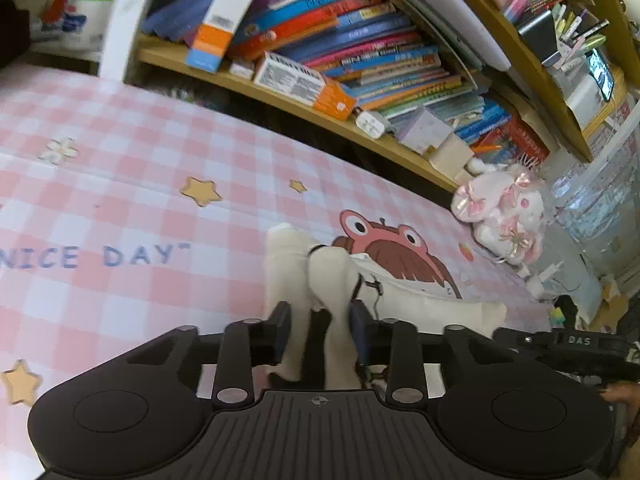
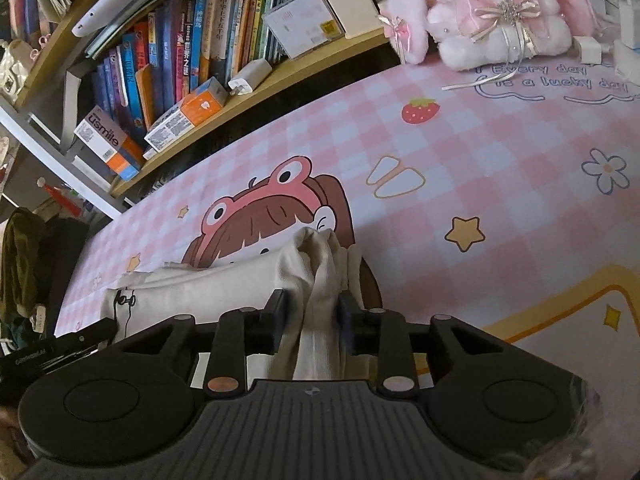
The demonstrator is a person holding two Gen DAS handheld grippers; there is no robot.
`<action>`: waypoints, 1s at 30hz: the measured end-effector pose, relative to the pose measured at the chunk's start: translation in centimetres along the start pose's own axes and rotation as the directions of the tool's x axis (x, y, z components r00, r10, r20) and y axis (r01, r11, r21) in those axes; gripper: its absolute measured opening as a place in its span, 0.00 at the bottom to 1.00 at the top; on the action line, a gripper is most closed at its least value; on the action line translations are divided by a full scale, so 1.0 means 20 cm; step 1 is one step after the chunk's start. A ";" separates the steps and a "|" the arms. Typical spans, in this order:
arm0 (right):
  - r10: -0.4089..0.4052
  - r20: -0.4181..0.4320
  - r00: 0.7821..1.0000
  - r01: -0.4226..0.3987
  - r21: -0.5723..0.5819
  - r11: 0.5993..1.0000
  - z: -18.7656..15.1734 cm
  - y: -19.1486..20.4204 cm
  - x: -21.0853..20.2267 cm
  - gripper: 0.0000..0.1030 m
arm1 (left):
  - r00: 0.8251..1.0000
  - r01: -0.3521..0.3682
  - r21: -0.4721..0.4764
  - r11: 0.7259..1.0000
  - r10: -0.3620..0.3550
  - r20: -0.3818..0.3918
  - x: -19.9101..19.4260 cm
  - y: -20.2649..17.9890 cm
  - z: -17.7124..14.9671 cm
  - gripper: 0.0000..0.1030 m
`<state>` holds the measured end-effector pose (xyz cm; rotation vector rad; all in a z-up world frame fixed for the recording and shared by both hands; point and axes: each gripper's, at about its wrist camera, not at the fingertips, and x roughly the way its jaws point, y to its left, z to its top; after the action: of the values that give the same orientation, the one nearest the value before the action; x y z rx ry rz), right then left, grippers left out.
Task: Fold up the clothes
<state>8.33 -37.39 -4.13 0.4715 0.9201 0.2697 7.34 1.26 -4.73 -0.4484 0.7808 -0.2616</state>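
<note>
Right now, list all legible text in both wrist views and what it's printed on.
"NICE DAY" on the pink checked cloth.
"Every day is a lucky day" on the same cloth, in front of the plush rabbit.
"usmile" on the orange and white box.
"DAS" on the other gripper's black body.
Book spines and the box barcodes: too small or blurred to read.

My two views are softly, evenly lit, with faint shadows. Fisheye distortion bends the bookshelf [image 1: 360, 80] at the far edges. The white garment [image 2: 316, 312] between my fingers is smeared by blur.
</note>
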 end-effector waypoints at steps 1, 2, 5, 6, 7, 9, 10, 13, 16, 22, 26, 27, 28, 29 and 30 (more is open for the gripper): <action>-0.001 -0.001 1.000 0.001 -0.001 1.000 0.00 0.00 0.00 0.28 | 1.000 -0.008 -0.004 1.000 0.008 -0.002 -0.01 0.01 -0.01 0.44; -0.002 -0.002 1.000 0.002 -0.002 1.000 0.00 0.00 -0.01 0.31 | 1.000 -0.016 -0.008 1.000 0.016 -0.004 -0.01 0.02 -0.01 0.52; -0.001 -0.017 1.000 0.002 0.010 1.000 -0.03 -0.01 -0.03 0.46 | 0.999 -0.040 -0.020 0.999 0.039 -0.011 -0.03 0.05 -0.03 0.67; 0.002 -0.026 1.000 -0.001 0.020 1.000 -0.04 -0.01 -0.03 0.48 | 0.999 -0.048 -0.024 0.999 0.047 -0.013 -0.04 0.06 -0.03 0.68; 0.003 -0.034 0.999 -0.002 0.031 1.000 -0.04 -0.02 -0.03 0.49 | 0.999 -0.047 -0.030 0.998 0.046 -0.018 -0.03 0.06 -0.04 0.70; 0.007 -0.047 0.999 -0.004 0.057 0.998 -0.06 -0.04 -0.02 0.52 | 0.999 -0.034 -0.045 0.998 0.032 -0.030 -0.01 0.07 -0.04 0.71; 0.012 -0.050 0.999 -0.008 0.073 0.997 -0.07 -0.05 -0.02 0.53 | 0.999 -0.027 -0.052 0.998 0.025 -0.036 0.01 0.07 -0.04 0.71; 0.025 -0.060 0.998 -0.019 0.105 0.994 -0.07 -0.06 -0.02 0.53 | 0.999 -0.023 -0.041 0.999 0.022 -0.038 0.02 0.04 -0.04 0.69; 0.020 -0.076 0.997 -0.012 0.101 0.995 -0.06 -0.04 -0.01 0.43 | 0.999 -0.022 -0.025 0.999 0.021 -0.039 0.02 0.00 -0.05 0.42; -0.009 -0.019 1.000 0.008 -0.023 1.000 -0.07 0.06 -0.06 0.24 | 1.000 -0.018 0.025 1.000 0.018 -0.023 0.01 -0.09 -0.06 0.17; -0.019 0.036 0.999 0.023 -0.114 0.993 -0.11 0.13 -0.13 0.21 | 0.999 0.003 0.136 0.991 -0.009 0.039 -0.08 -0.18 -0.08 0.17; -0.021 0.041 0.999 0.026 -0.120 0.992 -0.12 0.14 -0.14 0.21 | 1.000 0.002 0.130 0.991 -0.005 0.027 -0.07 -0.18 -0.08 0.17; -0.023 0.047 0.999 0.029 -0.127 0.991 -0.12 0.14 -0.15 0.21 | 1.000 0.003 0.109 0.994 -0.004 0.011 -0.06 -0.15 -0.08 0.18; -0.027 0.044 0.999 0.032 -0.123 0.992 -0.13 0.13 -0.15 0.21 | 1.000 0.005 0.083 0.997 -0.004 -0.006 -0.04 -0.13 -0.08 0.19; -0.031 0.030 0.999 0.033 -0.103 0.994 -0.13 0.12 -0.14 0.22 | 1.000 0.006 0.057 0.998 -0.005 -0.023 -0.03 -0.10 -0.08 0.21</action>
<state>4.59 -35.83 -2.39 0.3638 0.8812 0.2795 5.70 -0.78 -4.35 -0.3945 0.7925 -0.2937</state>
